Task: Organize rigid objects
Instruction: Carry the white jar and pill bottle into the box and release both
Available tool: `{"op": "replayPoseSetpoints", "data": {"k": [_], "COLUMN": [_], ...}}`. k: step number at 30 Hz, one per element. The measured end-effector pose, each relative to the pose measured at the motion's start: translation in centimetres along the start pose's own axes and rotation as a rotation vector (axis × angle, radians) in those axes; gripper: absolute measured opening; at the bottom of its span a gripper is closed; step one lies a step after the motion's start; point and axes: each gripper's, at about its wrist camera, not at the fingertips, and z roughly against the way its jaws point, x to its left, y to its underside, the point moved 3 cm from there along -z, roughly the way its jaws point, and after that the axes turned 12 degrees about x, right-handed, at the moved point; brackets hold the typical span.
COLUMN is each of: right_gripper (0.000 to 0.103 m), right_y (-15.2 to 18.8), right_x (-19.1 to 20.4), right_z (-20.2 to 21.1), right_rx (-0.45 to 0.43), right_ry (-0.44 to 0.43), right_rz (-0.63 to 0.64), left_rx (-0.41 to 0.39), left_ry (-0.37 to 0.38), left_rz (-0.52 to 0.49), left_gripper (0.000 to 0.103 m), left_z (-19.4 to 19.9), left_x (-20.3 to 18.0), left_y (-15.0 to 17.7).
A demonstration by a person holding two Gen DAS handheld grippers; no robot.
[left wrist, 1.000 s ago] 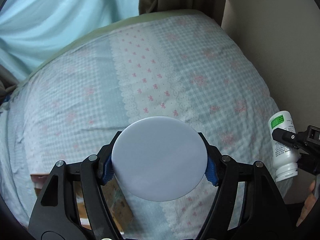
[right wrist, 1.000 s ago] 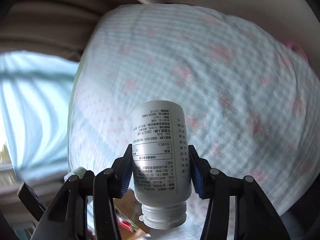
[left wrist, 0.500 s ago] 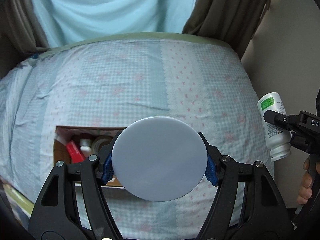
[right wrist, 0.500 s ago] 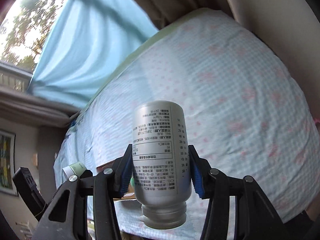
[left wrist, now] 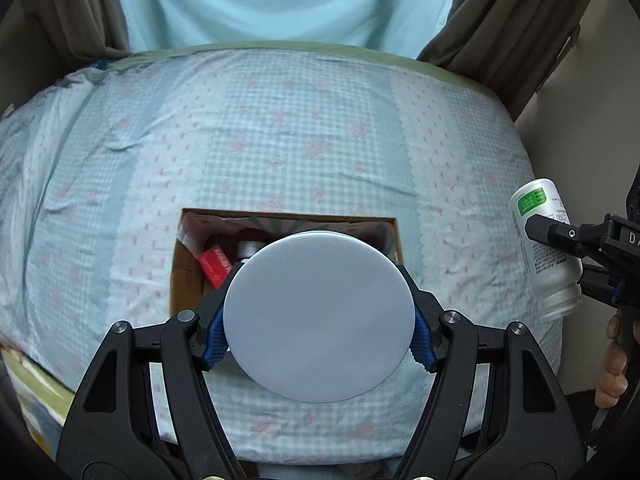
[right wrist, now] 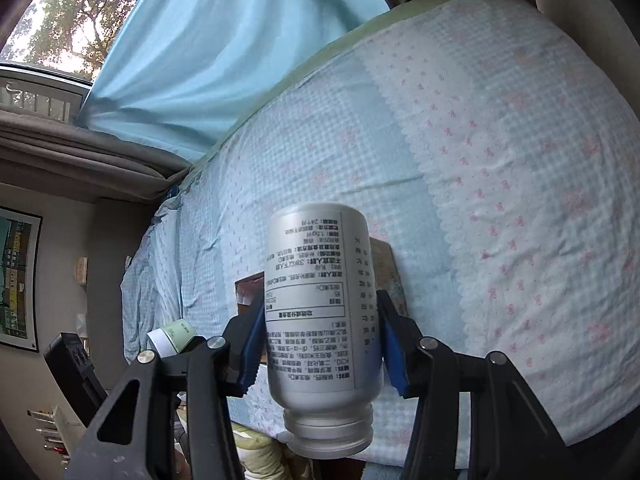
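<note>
1. Cardboard box (left wrist: 186, 276), the biggest of the task's things, sits open on the bed (left wrist: 280, 140), which has a pale blue checked cover with pink marks. Inside the box a red packet (left wrist: 216, 266) and a silver-capped item (left wrist: 248, 249) show; the rest is hidden behind the disc.
2. Curtains hang behind the bed: a light blue one (left wrist: 280, 0) in the middle, with dark brown ones (left wrist: 500, 20) at either side.
3. Left gripper (left wrist: 319, 334) pinches a round, flat, pale grey disc (left wrist: 318, 316) by its edges, its blue pads (left wrist: 214, 336) pressed against both sides. The disc is held in the air in front of the box opening and covers much of it.
4. Right gripper (right wrist: 322, 346) pinches a white bottle (right wrist: 320, 312) across its body, the blue pads touching each side. The bottle is upside down, neck toward the camera, its printed label inverted. In the left wrist view the same bottle (left wrist: 544, 248) shows a green label patch and hangs at the right edge of the bed, well apart from the box.
5. Fingers of the person's right hand (left wrist: 612, 364) show below that gripper's handle.
</note>
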Motion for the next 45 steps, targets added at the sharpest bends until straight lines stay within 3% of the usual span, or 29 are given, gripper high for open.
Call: {"op": "replayPoseSetpoints", "data": {"k": [8, 18, 30, 39, 40, 41, 42, 43, 44, 45], "right_gripper": [0.047, 0.047, 0.047, 0.048, 0.053, 0.064, 0.073, 0.093, 0.100, 0.100], "right_y": [1.3, 1.6, -1.7, -2.2, -2.4, -2.5, -2.5, -2.5, -2.5, -2.4], "right_x": [5.0, 7.6, 6.1, 4.2, 4.2, 4.0, 3.9, 3.8, 3.6, 3.4], "right_z": [-7.1, -16.0, -25.5, -28.9, -29.1, -29.3, -29.4, -29.5, -29.4, -29.1], "right_rx": [-0.012, 0.059, 0.217, 0.309, 0.314, 0.329, 0.344, 0.359, 0.367, 0.358], "right_ry": [-0.003, 0.079, 0.184, 0.234, 0.234, 0.255, 0.293, 0.337, 0.379, 0.396], "right_rz": [-0.115, -0.145, -0.091, -0.082, -0.084, -0.086, -0.088, -0.086, -0.075, -0.064], "left_rx": [0.077, 0.187, 0.330, 0.398, 0.407, 0.403, 0.384, 0.378, 0.375, 0.375], "left_ry": [0.011, 0.040, 0.035, -0.001, -0.002, -0.008, -0.012, -0.012, -0.007, -0.007], "left_rz": [-0.147, -0.174, -0.212, -0.318, -0.327, -0.335, -0.343, -0.351, -0.352, -0.350], "left_gripper": [0.068, 0.068, 0.068, 0.071, 0.080, 0.102, 0.103, 0.103, 0.103, 0.103], "left_z": [-2.7, -10.0, -18.0, -20.6, -20.7, -20.6, -20.4, -20.2, -20.1, -20.0], "left_x": [6.6, 11.7, 11.8, 9.2, 9.1, 9.1, 9.0, 9.0, 9.0, 9.1], "left_y": [-1.1, -2.7, -3.3, -2.4, -2.3, -2.3, -2.3, -2.3, -2.3, -2.3]}}
